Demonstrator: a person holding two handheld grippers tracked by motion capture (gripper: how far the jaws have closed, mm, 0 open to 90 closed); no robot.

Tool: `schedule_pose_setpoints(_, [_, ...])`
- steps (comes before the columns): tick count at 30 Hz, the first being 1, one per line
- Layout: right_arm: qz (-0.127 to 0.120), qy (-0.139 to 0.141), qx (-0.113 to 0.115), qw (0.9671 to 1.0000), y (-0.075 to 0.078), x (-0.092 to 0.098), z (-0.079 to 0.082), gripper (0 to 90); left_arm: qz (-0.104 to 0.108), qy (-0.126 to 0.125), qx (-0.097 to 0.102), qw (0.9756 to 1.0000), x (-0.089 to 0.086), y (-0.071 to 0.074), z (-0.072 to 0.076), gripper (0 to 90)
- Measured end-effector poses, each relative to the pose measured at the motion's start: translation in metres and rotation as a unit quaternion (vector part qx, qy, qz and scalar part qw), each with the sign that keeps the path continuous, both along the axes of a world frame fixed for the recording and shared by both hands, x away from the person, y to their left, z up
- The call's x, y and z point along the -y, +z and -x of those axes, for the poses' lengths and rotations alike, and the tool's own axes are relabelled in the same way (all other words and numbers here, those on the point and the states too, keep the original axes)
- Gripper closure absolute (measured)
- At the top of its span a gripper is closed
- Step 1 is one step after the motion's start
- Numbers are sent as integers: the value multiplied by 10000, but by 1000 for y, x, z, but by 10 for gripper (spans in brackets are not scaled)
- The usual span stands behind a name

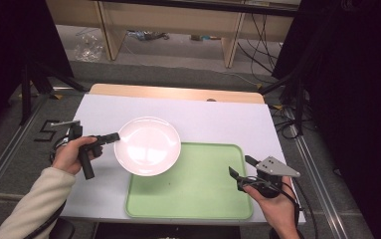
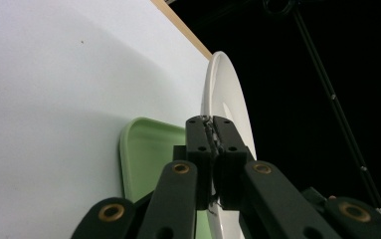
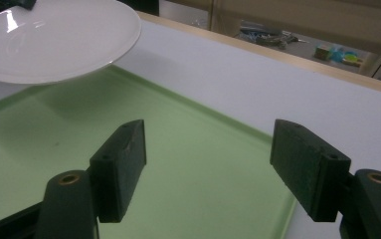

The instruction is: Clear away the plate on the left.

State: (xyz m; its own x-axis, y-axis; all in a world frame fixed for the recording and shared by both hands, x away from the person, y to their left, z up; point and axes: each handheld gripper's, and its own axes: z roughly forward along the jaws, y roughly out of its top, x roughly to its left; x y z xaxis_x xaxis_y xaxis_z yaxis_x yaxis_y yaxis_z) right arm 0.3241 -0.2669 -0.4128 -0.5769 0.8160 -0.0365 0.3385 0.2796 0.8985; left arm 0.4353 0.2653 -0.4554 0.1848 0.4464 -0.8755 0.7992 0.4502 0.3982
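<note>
The left gripper (image 1: pixel 114 137) pinches the rim of the round white ceramic plate (image 1: pixel 148 146), lifting it above the flat green plastic tray (image 1: pixel 198 194), probably to set it there. The right gripper (image 1: pixel 241 167) waits wide, holding nothing.

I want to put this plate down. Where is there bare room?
The green tray is bare between the white plate, gripped by the left gripper, and the open right gripper. The table beyond the tray is also free.
</note>
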Motion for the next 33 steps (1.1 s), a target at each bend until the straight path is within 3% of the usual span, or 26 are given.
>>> schedule_pose_setpoints(4, [-7,2,130,9999,-1,0,-2,312,50,5,15,10000,2,-1,0,866])
schedule_pose_setpoints(9, [-10,7,-5,10000,0,0,0,313,16,-89,-14,10000,5,-1,0,866])
schedule_pose_setpoints(13, [20,-3,94,10000,0,0,-1,314,9,-76,-32,10000,7,-1,0,866])
schedule_pose_setpoints(21, [-10,7,-3,10000,0,0,0,314,0,-125,-23,9999,10,-1,1,865])
schedule_pose_setpoints(33, [18,-5,95,10000,0,0,-1,315,-4,-184,-39,9998,16,-1,1,864])
